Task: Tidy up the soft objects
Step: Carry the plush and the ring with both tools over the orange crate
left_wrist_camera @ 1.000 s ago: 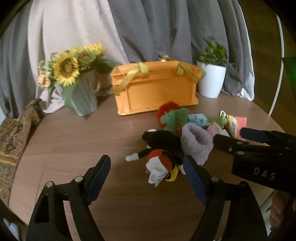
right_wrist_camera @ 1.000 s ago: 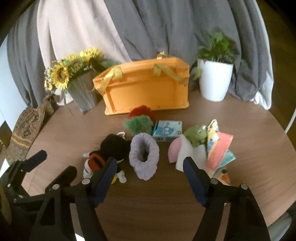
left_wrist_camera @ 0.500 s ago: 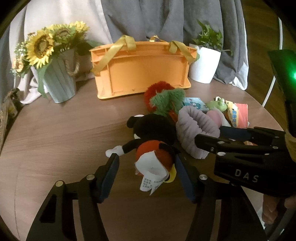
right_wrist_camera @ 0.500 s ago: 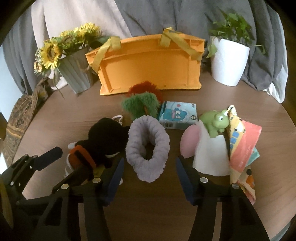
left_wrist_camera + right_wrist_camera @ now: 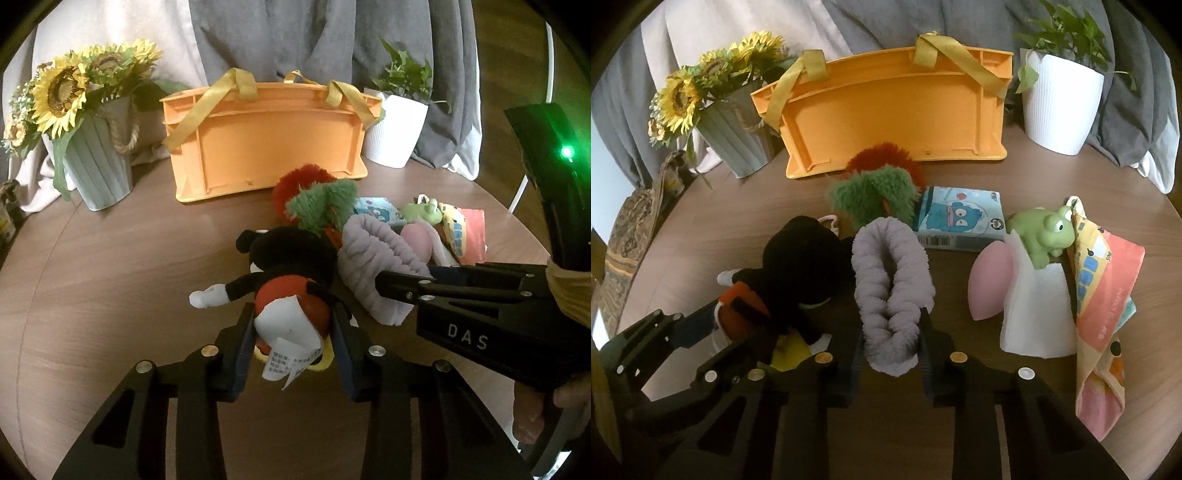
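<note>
Near the front edge of the round table (image 5: 1071, 177), the left gripper (image 5: 293, 332) is clamped on the red bottom end of the black mouse plush (image 5: 288, 258), while the right gripper (image 5: 890, 354) squeezes the near end of the fuzzy lilac scrunchie (image 5: 890, 273) just beside it. Toward the back edge, the orange crate (image 5: 886, 122) with yellow straps stands tipped on its side, so I can't tell what's in it. Sunflowers (image 5: 62, 92) fill the ribbed grey pot (image 5: 96, 170) at its left, and a leafy plant sits in the white pot (image 5: 1060, 107) on the other side.
</note>
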